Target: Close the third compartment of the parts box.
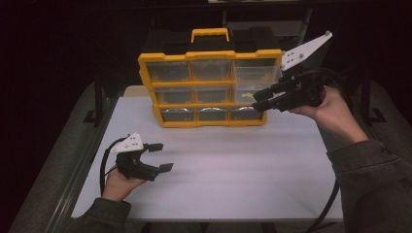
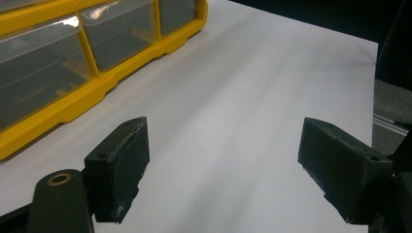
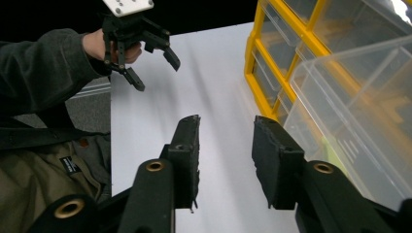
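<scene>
A yellow drawer organizer [image 1: 210,90] stands upright at the far edge of the white table [image 1: 228,179], three rows of three clear drawers facing the person, with a yellow carry handle [image 1: 210,34] on top that fades into the dark room behind. The right gripper [image 1: 260,98] is raised in front of the organizer's right column, level with the middle drawer [image 1: 250,91]; that drawer looks pulled forward, and in the right gripper view its clear wall [image 3: 359,111] juts out just beside the right-hand jaw. The jaws stand a moderate gap apart with nothing between them, and I cannot tell whether either one touches the plastic. Something yellowish-green [image 1: 247,96] shows through the drawer, too blurred to name. The other drawers are murky; their contents cannot be made out. The right hand [image 1: 330,109] and grey-green sleeve [image 1: 374,174] come in from the table's right edge, the cable [image 1: 326,206] dropping off the near edge. The left gripper [image 1: 161,156] hovers low over the near-left part of the table, well apart from the organizer, jaws spread wide and empty; its own view shows bare white table between the pads [image 2: 124,167], with the organizer's bottom row [image 2: 58,68] cut off at the upper left. The left hand [image 1: 119,184] is half hidden beneath the gripper body.
</scene>
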Demonstrator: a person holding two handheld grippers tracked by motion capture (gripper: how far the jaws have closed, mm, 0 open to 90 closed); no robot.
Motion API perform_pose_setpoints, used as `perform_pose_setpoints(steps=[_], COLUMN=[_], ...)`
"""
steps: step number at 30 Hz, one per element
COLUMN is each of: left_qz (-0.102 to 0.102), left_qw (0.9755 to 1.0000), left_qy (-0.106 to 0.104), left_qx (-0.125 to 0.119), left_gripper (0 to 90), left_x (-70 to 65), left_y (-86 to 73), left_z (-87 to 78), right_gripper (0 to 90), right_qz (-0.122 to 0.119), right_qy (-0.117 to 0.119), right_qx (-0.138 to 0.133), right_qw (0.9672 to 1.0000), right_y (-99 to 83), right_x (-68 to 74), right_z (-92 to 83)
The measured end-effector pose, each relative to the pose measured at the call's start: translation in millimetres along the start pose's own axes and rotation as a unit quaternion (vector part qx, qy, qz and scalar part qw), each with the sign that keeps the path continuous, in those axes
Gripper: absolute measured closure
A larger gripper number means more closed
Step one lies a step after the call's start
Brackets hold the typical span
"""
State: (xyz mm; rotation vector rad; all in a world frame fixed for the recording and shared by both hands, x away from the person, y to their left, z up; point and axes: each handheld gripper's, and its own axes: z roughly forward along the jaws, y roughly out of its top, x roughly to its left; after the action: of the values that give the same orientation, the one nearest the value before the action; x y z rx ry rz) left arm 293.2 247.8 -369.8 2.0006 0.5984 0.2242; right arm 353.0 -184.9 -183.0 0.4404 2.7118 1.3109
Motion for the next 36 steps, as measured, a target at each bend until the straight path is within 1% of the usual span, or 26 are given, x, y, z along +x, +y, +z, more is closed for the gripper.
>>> perform_pose_setpoints(steps=[4, 5, 7, 10, 15, 17, 18, 21, 23, 27, 31, 32, 36], left_qz=[-0.002, -0.004, 0.001, -0.003, -0.002, -0.002, -0.005, -0.002, -0.005, -0.005, -0.003, -0.002, -0.004], left_qw=[1.0, 1.0, 1.0, 1.0, 1.0, 1.0, 1.0, 1.0, 1.0, 1.0, 1.0, 1.0, 1.0], left_qy=[-0.001, -0.001, 0.001, 0.002, 0.002, 0.002, 0.001, 0.002, 0.002, 0.001, 0.001, 0.001, 0.001], left_qx=[-0.003, -0.003, -0.002, 0.001, 0.002, 0.003, 0.0, -0.003, -0.005, -0.005, -0.002, -0.002, -0.003], left_gripper=[18.7, 18.7, 18.7, 18.7, 18.6, 18.6, 18.7, 18.7, 18.7, 18.7, 18.7, 18.7, 18.7], left_x=[-0.2, -0.9, -0.5, 0.8, 1.4, 1.2, 0.8, 1.3, 0.9, 1.0, 1.3, 1.4, 0.9], left_y=[-0.2, -0.2, 0.1, -0.3, -1.6, -1.6, -1.6, -1.2, -1.5, -1.6, -1.7, -1.8, -1.7], left_z=[0.4, 0.7, 1.2, 1.0, 1.3, 0.5, 0.3, -1.5, -1.7, -1.9, -1.8, -1.9, -2.2], right_gripper=[69.2, 69.4, 71.9, 77.6, 84.8, 88.0, 88.4, 88.6, 88.6, 88.8, 88.9, 88.9, 88.9], right_qz=[0.006, 0.011, 0.013, 0.015, 0.018, 0.023, 0.02, 0.023, 0.024, 0.021, 0.017, 0.018, 0.017], right_qy=[-0.006, -0.007, -0.02, -0.032, -0.044, -0.049, -0.052, -0.058, -0.061, -0.076, -0.084, -0.081, -0.082], right_qx=[0.004, 0.006, 0.012, 0.017, 0.029, 0.034, 0.034, 0.034, 0.038, 0.041, 0.047, 0.048, 0.05], right_qw=[1.0, 0.9999, 0.9996, 0.9992, 0.9984, 0.9979, 0.9978, 0.9975, 0.9971, 0.996, 0.9952, 0.9954, 0.9953], right_y=[-6.6, -7.8, -8.9, -8.9, -8.8, -8.7, -8.8, -6.9, -5.6, -2.6, -0.3, 0.1, 1.4], right_x=[-3.4, -4.4, -6.7, -8.4, -13.9, -16.5, -18.1, -19.6, -20.5, -22.4, -24.2, -25.1, -25.2], right_z=[3.4, 4.0, 4.6, 5.2, 9.5, 11.4, 12.2, 13.8, 15.2, 16.0, 17.9, 18.4, 18.3])
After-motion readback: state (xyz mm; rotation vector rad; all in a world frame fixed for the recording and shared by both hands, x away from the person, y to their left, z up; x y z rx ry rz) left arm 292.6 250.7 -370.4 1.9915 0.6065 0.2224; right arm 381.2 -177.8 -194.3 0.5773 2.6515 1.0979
